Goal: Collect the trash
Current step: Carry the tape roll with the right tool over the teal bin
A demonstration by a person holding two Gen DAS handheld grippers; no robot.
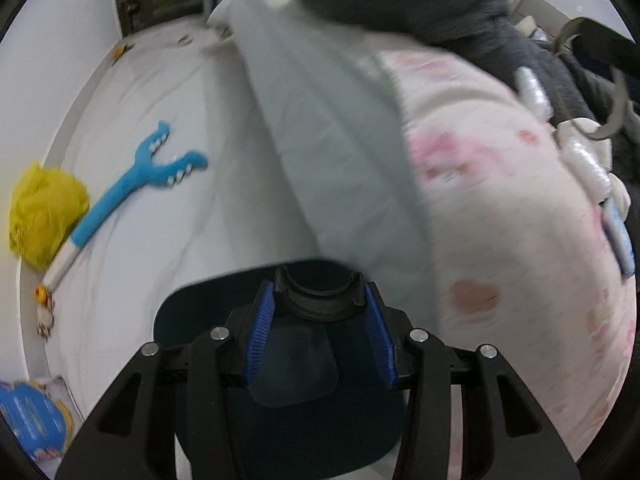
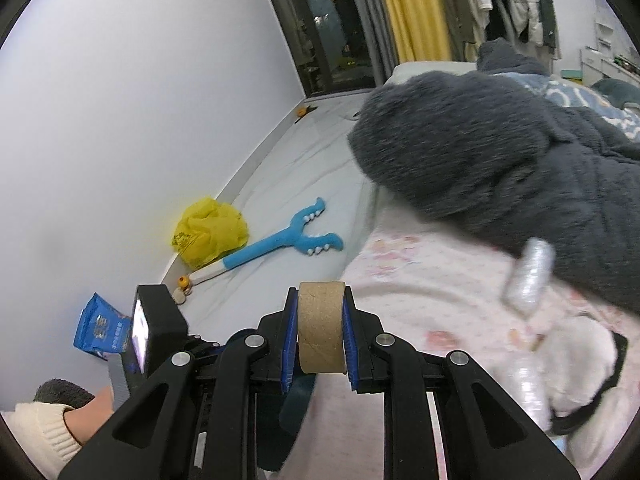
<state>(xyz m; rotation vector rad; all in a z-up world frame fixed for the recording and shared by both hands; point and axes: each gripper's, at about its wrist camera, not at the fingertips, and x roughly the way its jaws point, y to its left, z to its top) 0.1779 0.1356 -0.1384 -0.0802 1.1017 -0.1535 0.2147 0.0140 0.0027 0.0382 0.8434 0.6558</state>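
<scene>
One bed (image 2: 440, 280) with a pink-print sheet fills the view from 3 to 6 o'clock, one grey fleece (image 2: 480, 152) heaped on it. On the floor at 9 o'clock lie one yellow bag (image 2: 208, 232), one blue forked toy (image 2: 280, 246) and one blue packet (image 2: 102, 326), its print unreadable. The right gripper (image 2: 320, 332) pinches one cardboard roll (image 2: 321, 328). The left gripper (image 1: 320, 336) clamps one black dustpan (image 1: 316, 300) by its handle.

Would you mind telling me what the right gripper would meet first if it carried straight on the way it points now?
Probably the pale floor between the blue claw toy and the bed's pink bedding. The right gripper, shut on a cardboard tube, points down there; depth is hard to judge.
</scene>
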